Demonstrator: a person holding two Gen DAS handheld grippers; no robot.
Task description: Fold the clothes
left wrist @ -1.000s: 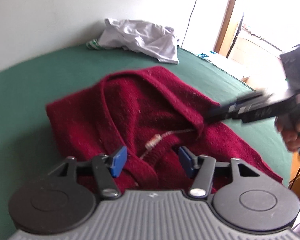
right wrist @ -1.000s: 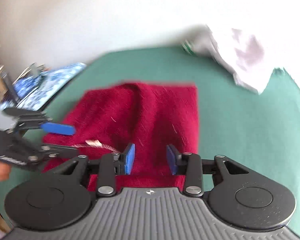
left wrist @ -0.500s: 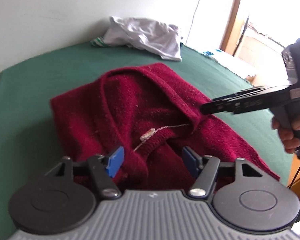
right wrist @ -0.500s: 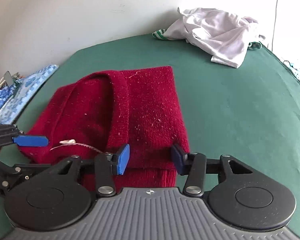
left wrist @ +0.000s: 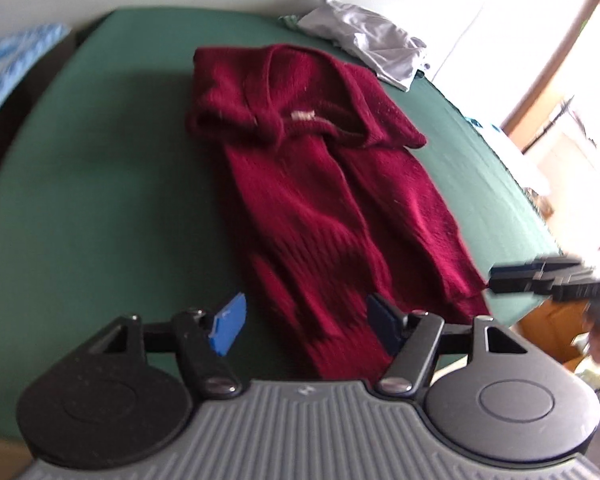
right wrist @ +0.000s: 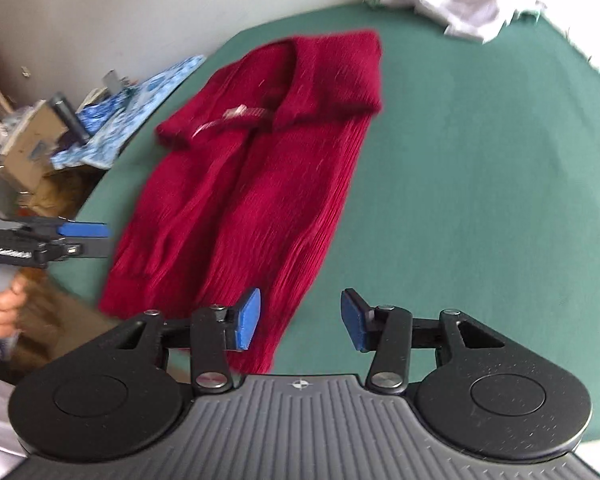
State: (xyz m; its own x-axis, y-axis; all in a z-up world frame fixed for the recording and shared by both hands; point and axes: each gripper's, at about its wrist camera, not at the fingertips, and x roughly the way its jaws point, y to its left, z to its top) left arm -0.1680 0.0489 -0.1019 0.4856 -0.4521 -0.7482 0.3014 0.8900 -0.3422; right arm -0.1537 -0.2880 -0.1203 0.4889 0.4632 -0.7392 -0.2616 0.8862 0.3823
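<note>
A dark red sweater [left wrist: 324,184] lies lengthwise on the green bench [left wrist: 99,208], its folded collar end toward the wall and its hem at the near edge. A small label [left wrist: 303,115] shows at the collar.

The left gripper [left wrist: 306,326] hovers over the sweater's hem. Its blue fingers [left wrist: 229,326] stand apart; the sweater lies below them, but neither pad presses on it, so nothing is grasped. In the right wrist view this gripper [right wrist: 85,236] sits just off the sweater's left edge, held by a hand [right wrist: 1,314].

The right gripper [right wrist: 300,320] hovers at the sweater's near right edge. Its fingers [right wrist: 248,320] are released too, one over the knit and the other over bare bench, holding nothing. In the left wrist view it [left wrist: 496,276] appears blurred just beyond the sweater's hem corner.

A crumpled white garment [left wrist: 374,46] lies well beyond the sweater's collar, near the wall. Blue patterned cloth [right wrist: 139,104] and a cardboard box [right wrist: 31,144] sit off the bench, beside the sweater's collar end.
</note>
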